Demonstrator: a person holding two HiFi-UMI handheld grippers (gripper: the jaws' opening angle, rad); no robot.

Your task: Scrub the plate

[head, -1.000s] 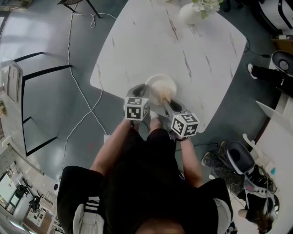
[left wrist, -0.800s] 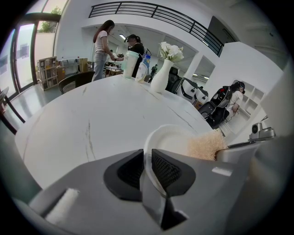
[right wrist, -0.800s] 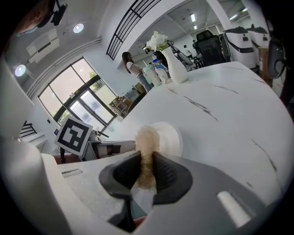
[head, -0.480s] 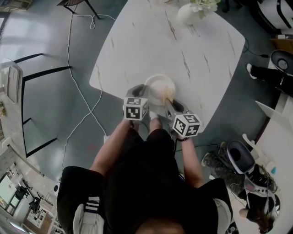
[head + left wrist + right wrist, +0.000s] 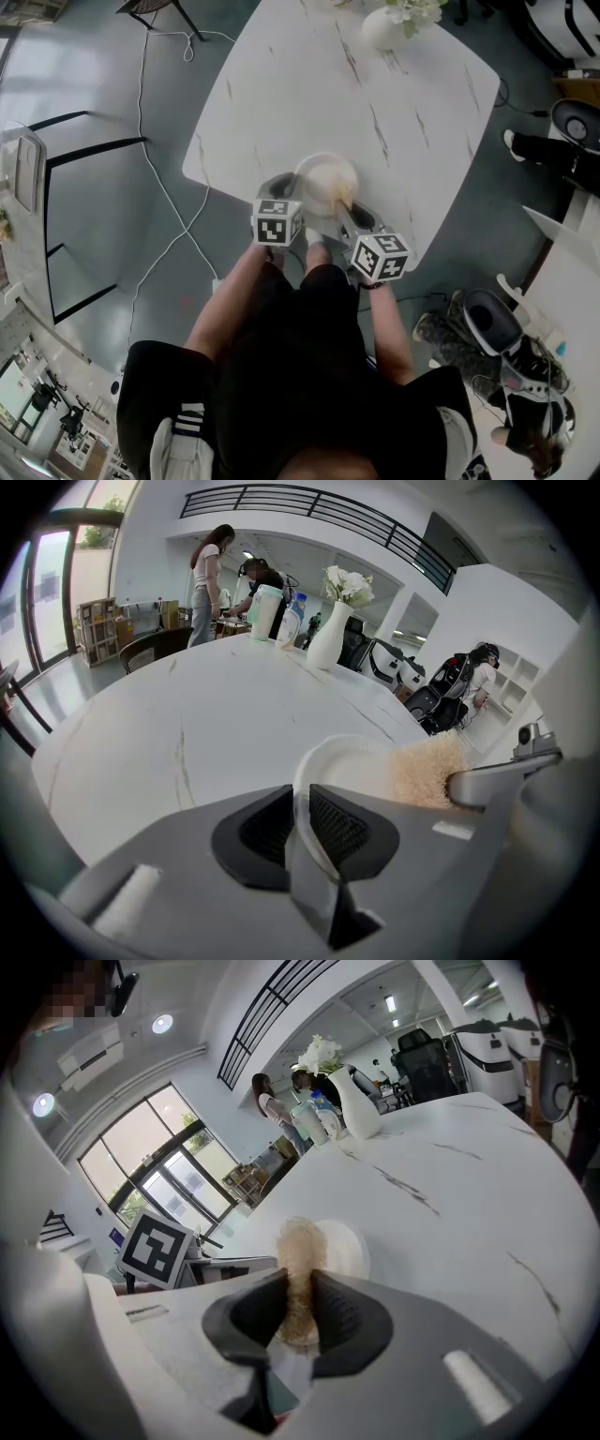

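Note:
A white paper plate (image 5: 321, 174) lies near the front edge of the white marble table (image 5: 309, 84). My left gripper (image 5: 298, 829) is shut on the plate's near rim (image 5: 309, 789), which runs between the two black pads. My right gripper (image 5: 300, 1309) is shut on a tan fibrous scrubber (image 5: 301, 1255), whose far end rests on the plate (image 5: 345, 1246). In the left gripper view the scrubber (image 5: 427, 769) sits on the plate's right side. In the head view both grippers, left (image 5: 284, 192) and right (image 5: 349, 211), meet at the plate.
A white vase with flowers (image 5: 389, 23) stands at the table's far side. Bottles (image 5: 272, 611) stand beside it. People (image 5: 208, 583) stand beyond the table. A cable (image 5: 169, 187) runs over the floor at left. Shoes and bags (image 5: 487, 328) lie at right.
The right gripper and the scrubber have shifted very slightly on the plate; the left gripper and the plate have stayed in place.

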